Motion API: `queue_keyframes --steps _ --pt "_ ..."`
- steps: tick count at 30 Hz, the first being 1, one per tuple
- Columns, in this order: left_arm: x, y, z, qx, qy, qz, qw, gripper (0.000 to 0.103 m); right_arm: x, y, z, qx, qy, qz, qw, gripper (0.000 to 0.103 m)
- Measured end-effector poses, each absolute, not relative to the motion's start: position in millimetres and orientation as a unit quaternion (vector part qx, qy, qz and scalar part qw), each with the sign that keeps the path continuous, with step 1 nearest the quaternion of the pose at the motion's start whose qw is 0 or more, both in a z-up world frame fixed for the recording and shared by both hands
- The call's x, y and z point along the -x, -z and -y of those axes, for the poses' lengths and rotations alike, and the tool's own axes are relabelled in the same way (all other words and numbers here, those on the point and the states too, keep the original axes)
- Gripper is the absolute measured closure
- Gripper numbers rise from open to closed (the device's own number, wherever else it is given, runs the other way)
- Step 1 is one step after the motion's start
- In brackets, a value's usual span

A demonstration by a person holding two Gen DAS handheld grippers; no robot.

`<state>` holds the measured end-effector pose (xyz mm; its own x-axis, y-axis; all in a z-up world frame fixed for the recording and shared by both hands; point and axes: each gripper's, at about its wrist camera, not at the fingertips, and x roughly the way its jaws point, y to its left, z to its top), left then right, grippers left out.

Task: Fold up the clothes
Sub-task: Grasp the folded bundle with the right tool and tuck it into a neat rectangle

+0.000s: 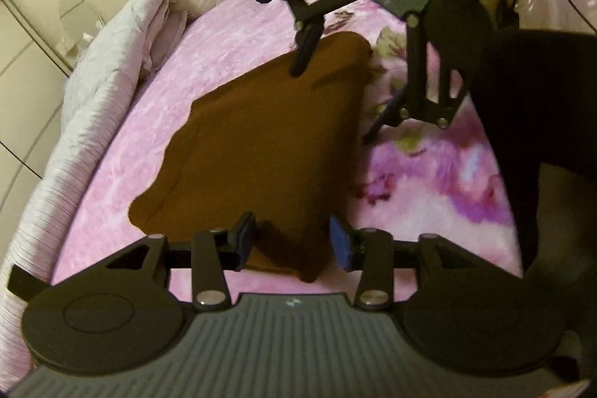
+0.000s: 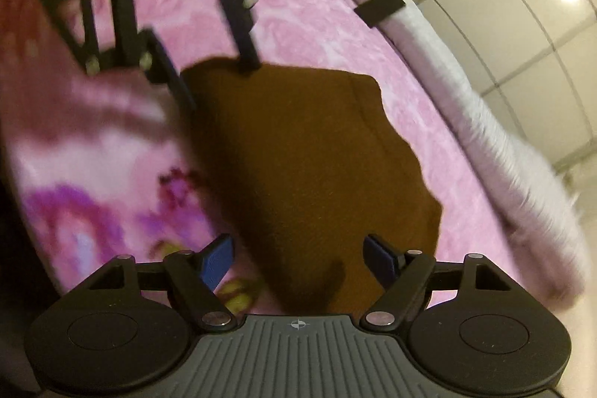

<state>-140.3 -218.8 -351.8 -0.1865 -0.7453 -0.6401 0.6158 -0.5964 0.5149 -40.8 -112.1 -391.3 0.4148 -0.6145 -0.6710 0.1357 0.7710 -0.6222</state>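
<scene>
Left wrist view, left claw (image 1: 293, 241) and right claw (image 1: 332, 99) angled down, open, straddling brown garment (image 1: 261, 144) corners.

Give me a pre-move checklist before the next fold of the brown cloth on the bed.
1. Brown cloth lies on the pink blanket: ok.
2. Left tool open, cloth end between its pads, not pinched: ok.
3. Right tool open over the other end: ok.
4. Cloth lies smooth: not ok, edges wavy.
5. The tools are apart from each other: ok.
6. Layers underneath aligned: cannot tell.
</scene>
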Motion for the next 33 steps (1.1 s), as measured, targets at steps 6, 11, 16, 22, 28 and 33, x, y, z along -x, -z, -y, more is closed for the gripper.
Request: queue_keyframes --steps 6,11,16,22,28,33 --pt "120 350 221 -0.446 0.764 0.066 0.461 0.038 56 397 124 0.296 0.205 -0.492 0.792 0.084" --pt "117 353 222 -0.453 0.761 0.093 0.455 0.038 89 374 143 0.319 0.224 -0.502 0.772 0.086" --pt "121 365 235 -0.469 0.75 0.121 0.451 0.038 120 387 165 0.311 0.225 -0.547 0.744 0.083" --pt "133 384 251 -0.508 0.717 0.201 0.433 0.038 125 398 155 0.287 0.271 -0.56 0.728 0.066" --pt "129 394 271 -0.532 0.706 0.224 0.41 0.038 99 367 116 0.202 0.256 -0.508 0.797 0.059" --pt "124 390 275 -0.525 0.71 0.213 0.418 0.038 55 379 75 0.22 0.209 -0.492 0.816 0.029"
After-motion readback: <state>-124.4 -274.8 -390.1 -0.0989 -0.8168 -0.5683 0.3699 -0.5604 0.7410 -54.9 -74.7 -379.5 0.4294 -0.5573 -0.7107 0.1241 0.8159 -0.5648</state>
